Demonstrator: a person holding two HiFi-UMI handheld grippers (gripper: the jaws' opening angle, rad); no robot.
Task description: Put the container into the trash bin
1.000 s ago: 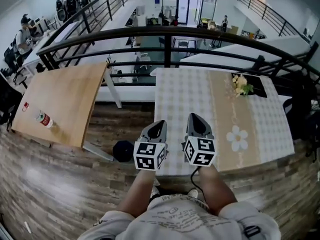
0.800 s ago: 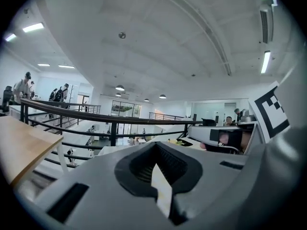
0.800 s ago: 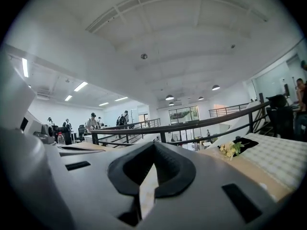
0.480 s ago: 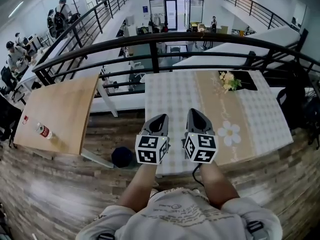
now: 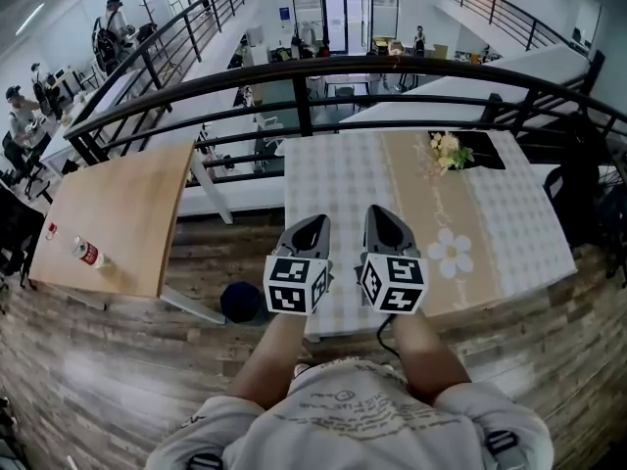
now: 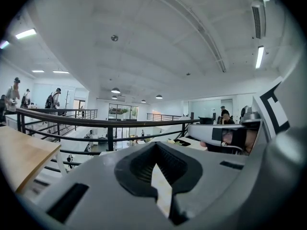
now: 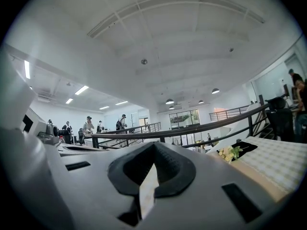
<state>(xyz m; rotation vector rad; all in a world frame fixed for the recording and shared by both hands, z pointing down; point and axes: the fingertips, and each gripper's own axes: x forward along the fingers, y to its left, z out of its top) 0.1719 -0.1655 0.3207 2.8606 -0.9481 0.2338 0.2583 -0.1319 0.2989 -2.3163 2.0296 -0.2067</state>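
Wood tabletop [image 5: 127, 204]: off to my left. A small bottle [image 5: 86, 253] with a red label lies near its left edge. It is the only container-like thing I can see.
Dark round thing on the floor [image 5: 240, 302]: sits between the wood tabletop and the checked tabletop [image 5: 333, 174]. I take it for the trash bin. Its inside is too dark to read.
Left gripper [image 5: 312, 228]: fingers drawn together to a thin slit, nothing between them.
Right gripper [image 5: 384, 218]: fingers likewise closed to a slit and empty. Both grippers are held side by side over the checked tabletop.
Progress: if the bottle is the container, it lies well apart from the bin and from both grippers, so fetching and dropping are left. If the container already sits in the dark bin, nothing is left. The scene fits either.
Against 0.5 s ago: grippers, bottle and bin are much where they were. My head view has shifted only slightly.
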